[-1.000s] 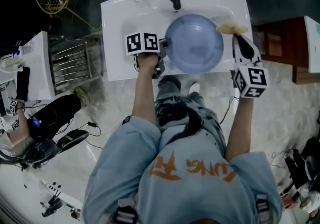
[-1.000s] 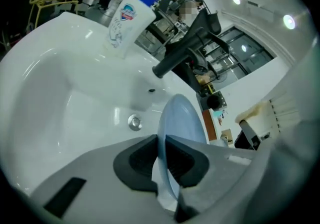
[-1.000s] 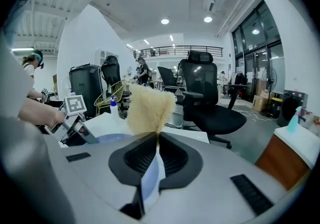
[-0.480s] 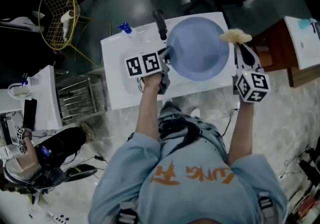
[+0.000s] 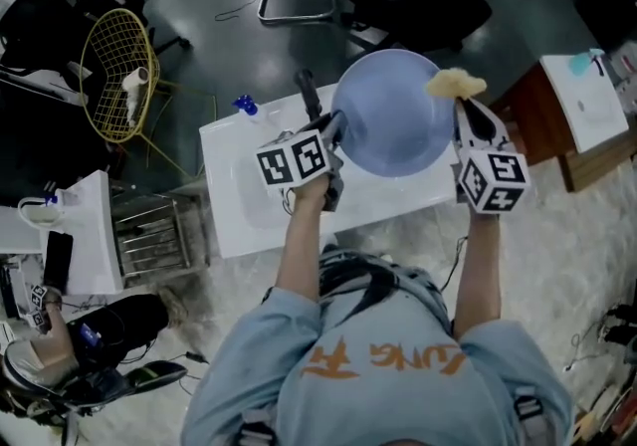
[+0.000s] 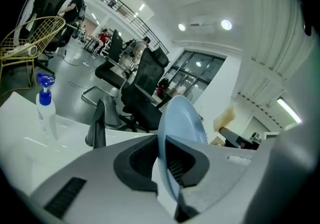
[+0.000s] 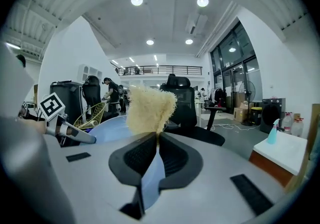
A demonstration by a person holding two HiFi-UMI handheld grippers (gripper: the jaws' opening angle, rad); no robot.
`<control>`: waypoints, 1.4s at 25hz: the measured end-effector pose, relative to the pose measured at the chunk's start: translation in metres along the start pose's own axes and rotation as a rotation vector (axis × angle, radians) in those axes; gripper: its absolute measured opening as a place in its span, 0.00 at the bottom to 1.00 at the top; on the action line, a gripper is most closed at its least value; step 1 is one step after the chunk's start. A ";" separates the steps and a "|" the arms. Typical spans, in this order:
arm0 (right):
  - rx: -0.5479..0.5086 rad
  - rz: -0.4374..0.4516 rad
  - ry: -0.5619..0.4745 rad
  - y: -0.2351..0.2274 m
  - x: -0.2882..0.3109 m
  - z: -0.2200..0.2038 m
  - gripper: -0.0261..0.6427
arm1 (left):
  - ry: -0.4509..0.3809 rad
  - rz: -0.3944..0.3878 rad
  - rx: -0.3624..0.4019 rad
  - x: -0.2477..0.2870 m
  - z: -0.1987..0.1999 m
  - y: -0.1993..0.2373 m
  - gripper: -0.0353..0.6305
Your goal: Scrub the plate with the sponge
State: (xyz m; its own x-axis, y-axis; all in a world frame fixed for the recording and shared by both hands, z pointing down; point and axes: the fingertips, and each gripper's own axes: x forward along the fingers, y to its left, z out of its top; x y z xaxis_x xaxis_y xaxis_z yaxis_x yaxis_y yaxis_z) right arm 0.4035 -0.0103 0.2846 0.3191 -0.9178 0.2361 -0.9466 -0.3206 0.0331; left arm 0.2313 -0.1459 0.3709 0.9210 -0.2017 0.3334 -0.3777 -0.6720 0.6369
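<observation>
The left tongs (image 5: 331, 133) are closed tight on the rim of the blue plate (image 5: 393, 111). In the left gripper view the rim sits right between the two dark pads, and the plate stands up on its edge. It is held up in the air over the back of the white sink (image 5: 234, 160), near the black tap (image 5: 307, 94) and well apart from the spray bottle (image 5: 247, 108).

The right tongs (image 5: 464, 108) are closed on the bottom end of the yellow sponge (image 5: 455, 84). The fluffy end sticks out in front. The sponge is just beside the far rim of the plate, but I cannot tell if it is touching it.

The plate looks hard and smooth. I think it would not bend at all, and it could be slippery if it gets wet. It may crack if it drops into the sink. The tongs hold it by one small bit of the rim only, so a hard push from the sponge could make it twist or slide out. The rim is a good place to hold it, pushed well into the pads.

The sponge looks soft and very light and will squash easily. A good way to hold it is low down, like now, so the fluffy part is free to rub.
</observation>
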 end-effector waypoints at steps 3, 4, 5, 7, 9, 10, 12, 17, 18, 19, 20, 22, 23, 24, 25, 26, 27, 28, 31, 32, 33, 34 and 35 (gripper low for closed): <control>-0.021 0.050 0.016 0.020 0.009 0.001 0.07 | 0.001 0.005 0.009 -0.001 -0.006 -0.003 0.09; -0.029 0.070 0.020 0.028 0.013 0.001 0.07 | 0.002 0.008 0.012 -0.002 -0.008 -0.003 0.09; -0.036 0.090 0.023 0.036 0.018 0.002 0.07 | 0.002 0.011 0.014 -0.002 -0.009 -0.003 0.09; -0.051 0.133 0.031 0.053 0.028 0.002 0.07 | -0.003 0.017 0.013 -0.003 -0.010 -0.002 0.09; -0.068 0.173 0.043 0.071 0.036 0.001 0.07 | -0.009 0.023 0.007 -0.005 -0.011 0.000 0.09; -0.077 0.192 0.050 0.081 0.039 0.000 0.07 | -0.012 0.026 0.004 -0.008 -0.012 0.002 0.09; -0.094 0.231 0.064 0.103 0.044 -0.003 0.07 | -0.020 0.034 -0.004 -0.016 -0.014 0.007 0.09; -0.145 0.330 0.100 0.150 0.057 -0.011 0.07 | -0.039 0.068 -0.036 -0.032 -0.023 0.020 0.09; -0.153 0.345 0.107 0.157 0.061 -0.014 0.07 | -0.043 0.071 -0.041 -0.034 -0.024 0.022 0.09; -0.161 0.357 0.115 0.164 0.064 -0.016 0.07 | -0.047 0.074 -0.046 -0.036 -0.025 0.024 0.09; -0.167 0.368 0.124 0.170 0.068 -0.020 0.07 | -0.049 0.076 -0.048 -0.038 -0.026 0.026 0.09; -0.177 0.389 0.141 0.182 0.074 -0.026 0.07 | -0.051 0.083 -0.052 -0.042 -0.028 0.031 0.09; -0.180 0.398 0.152 0.188 0.077 -0.030 0.07 | -0.052 0.087 -0.053 -0.045 -0.029 0.034 0.09; -0.182 0.406 0.161 0.193 0.080 -0.033 0.07 | -0.054 0.092 -0.054 -0.048 -0.030 0.037 0.09; -0.182 0.412 0.168 0.197 0.082 -0.036 0.07 | -0.055 0.096 -0.056 -0.050 -0.031 0.039 0.09; -0.183 0.417 0.174 0.199 0.084 -0.039 0.07 | -0.057 0.099 -0.057 -0.051 -0.032 0.040 0.09; -0.184 0.420 0.180 0.201 0.086 -0.042 0.07 | -0.057 0.100 -0.059 -0.052 -0.033 0.040 0.09; -0.186 0.422 0.186 0.202 0.087 -0.044 0.07 | -0.056 0.098 -0.059 -0.052 -0.035 0.039 0.09; -0.187 0.421 0.202 0.203 0.092 -0.049 0.07 | -0.050 0.087 -0.056 -0.052 -0.039 0.037 0.09; -0.187 0.420 0.206 0.203 0.093 -0.050 0.07 | -0.048 0.084 -0.056 -0.052 -0.040 0.037 0.09; -0.187 0.419 0.208 0.203 0.095 -0.051 0.07 | -0.047 0.083 -0.056 -0.052 -0.040 0.037 0.09; -0.186 0.416 0.210 0.202 0.096 -0.052 0.07 | -0.045 0.083 -0.055 -0.052 -0.041 0.038 0.09; -0.185 0.413 0.210 0.201 0.097 -0.052 0.07 | -0.043 0.085 -0.053 -0.052 -0.042 0.038 0.09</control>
State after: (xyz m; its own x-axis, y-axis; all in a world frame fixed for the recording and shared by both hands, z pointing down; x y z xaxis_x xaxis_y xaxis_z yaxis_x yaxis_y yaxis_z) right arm 0.2422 -0.1515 0.3648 -0.0817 -0.8862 0.4560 -0.9903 0.1238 0.0631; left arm 0.1647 -0.1314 0.4069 0.8883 -0.2875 0.3582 -0.4580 -0.6126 0.6442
